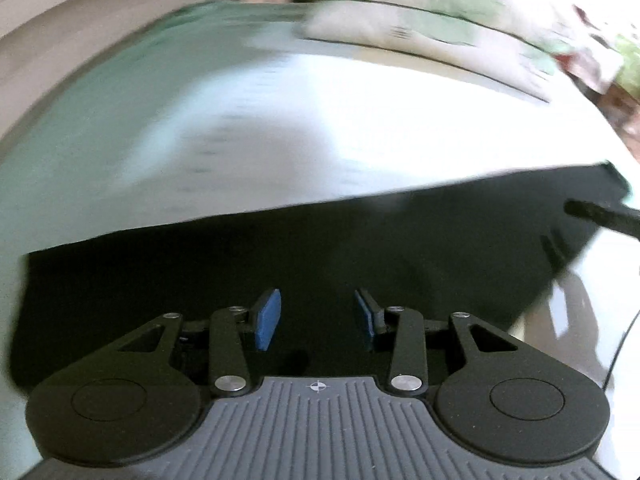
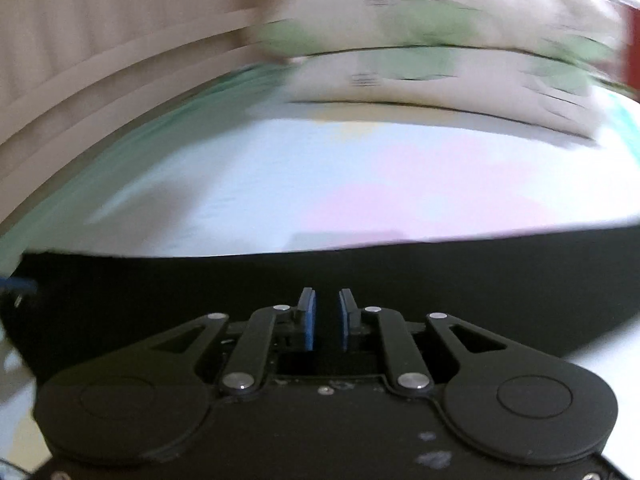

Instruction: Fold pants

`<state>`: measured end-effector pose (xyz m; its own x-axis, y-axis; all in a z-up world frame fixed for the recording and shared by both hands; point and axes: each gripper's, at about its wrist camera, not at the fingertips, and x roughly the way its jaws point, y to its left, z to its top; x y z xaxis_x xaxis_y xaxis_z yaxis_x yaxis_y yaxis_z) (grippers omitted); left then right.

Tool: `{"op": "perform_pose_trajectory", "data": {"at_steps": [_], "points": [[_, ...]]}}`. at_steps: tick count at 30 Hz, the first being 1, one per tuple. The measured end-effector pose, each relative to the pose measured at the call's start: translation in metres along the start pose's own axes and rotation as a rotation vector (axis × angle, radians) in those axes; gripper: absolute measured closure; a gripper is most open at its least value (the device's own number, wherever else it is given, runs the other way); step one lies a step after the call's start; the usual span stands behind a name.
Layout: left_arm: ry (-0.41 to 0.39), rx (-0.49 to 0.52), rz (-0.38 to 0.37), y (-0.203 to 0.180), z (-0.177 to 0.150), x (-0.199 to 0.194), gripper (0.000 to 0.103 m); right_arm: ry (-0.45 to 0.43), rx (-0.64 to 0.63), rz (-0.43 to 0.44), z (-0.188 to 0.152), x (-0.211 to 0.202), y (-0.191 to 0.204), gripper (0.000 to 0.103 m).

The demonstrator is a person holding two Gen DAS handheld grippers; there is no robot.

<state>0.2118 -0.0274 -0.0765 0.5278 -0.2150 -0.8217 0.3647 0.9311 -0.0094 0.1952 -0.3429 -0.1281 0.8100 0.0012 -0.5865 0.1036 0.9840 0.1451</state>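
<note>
Left gripper (image 1: 318,318): lower centre of the left wrist view. Blue pads (image 1: 267,319) stand moderately apart, nothing between them; black cloth shows in the gap behind.

Right gripper (image 2: 327,319): lower centre of the right wrist view. Blue pads (image 2: 309,322) are a narrow slit apart, not touching, nothing between them.

Pants (image 1: 320,256): black, lying flat across the lower half of the left wrist view, under and ahead of the left gripper; straight far edge running from the left border up towards the right. In the right wrist view the same dark cloth (image 2: 400,280) fills a band across the middle, beneath the right gripper.

Bed sheet (image 1: 280,128): pale, washed-out, green tint towards the left; spreads beyond the pants in both views. Blurred.

Pillows (image 1: 420,28): two, stacked, white with green patches, upper right of the left wrist view; upper centre-right of the right wrist view (image 2: 440,40).

Black finger of a second tool (image 1: 600,216): right edge of the left wrist view, over the pants' far corner; contact cannot be told.
</note>
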Motion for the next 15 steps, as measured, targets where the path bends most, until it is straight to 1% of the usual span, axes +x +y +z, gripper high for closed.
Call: {"op": "perform_pose_trajectory", "data": {"at_steps": [1,4,6,8,9,10,11,14,15], "points": [[0.0,0.026,-0.027,-0.011,-0.001,0.003,0.064,-0.007,0.022,-0.049,-0.001,-0.006,-0.018,0.087],[-0.006,0.095,-0.062,-0.036,-0.004,0.014,0.064,-0.016,0.069,-0.157,-0.002,-0.017,-0.063,0.085],[-0.007,0.139,-0.058,-0.046,-0.005,0.023,0.064,-0.035,0.072,-0.215,-0.002,-0.024,-0.086,0.082],[0.025,0.168,-0.029,-0.049,-0.004,0.039,0.064,-0.061,0.055,-0.277,0.004,-0.029,-0.11,0.077],[0.064,0.163,-0.009,-0.047,-0.003,0.051,0.063,-0.073,0.048,-0.305,0.007,-0.03,-0.121,0.074],[0.079,0.133,-0.007,-0.042,-0.003,0.061,0.061,-0.083,0.043,-0.334,0.011,-0.029,-0.132,0.074],[0.055,0.102,-0.016,-0.036,0.0,0.062,0.061,-0.094,0.04,-0.363,0.016,-0.028,-0.143,0.073],[0.069,0.081,0.001,-0.034,0.009,0.067,0.061,-0.121,0.02,-0.417,0.03,-0.02,-0.17,0.07],[0.067,0.092,0.011,-0.037,0.011,0.069,0.061,-0.126,0.008,-0.427,0.039,-0.012,-0.174,0.069]]}}
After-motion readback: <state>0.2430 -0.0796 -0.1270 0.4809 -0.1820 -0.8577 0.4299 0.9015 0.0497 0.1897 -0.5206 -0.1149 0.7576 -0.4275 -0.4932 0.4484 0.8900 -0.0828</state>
